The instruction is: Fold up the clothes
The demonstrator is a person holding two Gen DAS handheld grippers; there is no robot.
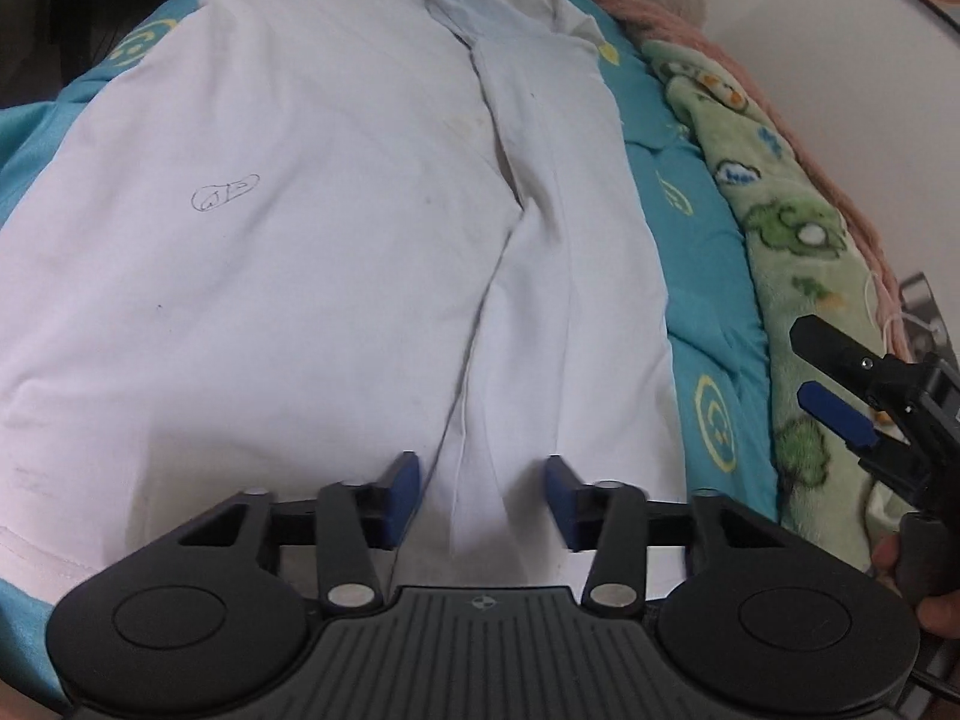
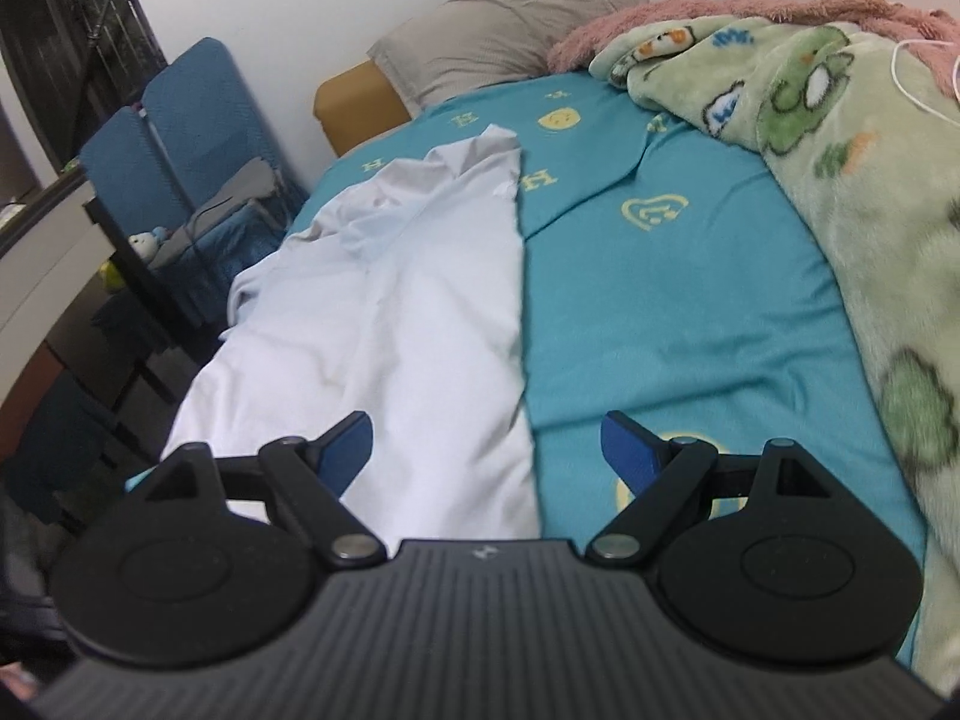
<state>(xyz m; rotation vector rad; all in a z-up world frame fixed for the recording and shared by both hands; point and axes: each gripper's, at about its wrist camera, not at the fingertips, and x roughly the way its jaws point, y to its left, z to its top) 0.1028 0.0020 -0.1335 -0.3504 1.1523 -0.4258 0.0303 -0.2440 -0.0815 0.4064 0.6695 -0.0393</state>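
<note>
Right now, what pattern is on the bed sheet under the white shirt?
Teal bed sheet with yellow smiley faces, hearts and letters; clearest in the right wrist view.

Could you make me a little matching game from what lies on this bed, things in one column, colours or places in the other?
Things:
1. wide cotton shirt
2. smooth bed sheet with yellow smiley prints
3. fluffy fleece blanket with frog pictures
4. rectangular pillow

Descriptions:
A. turquoise
B. pale green
C. grey-beige, at the head of the bed
D. white, spread out flat

Pairs: 1-D, 2-A, 3-B, 4-C
</note>
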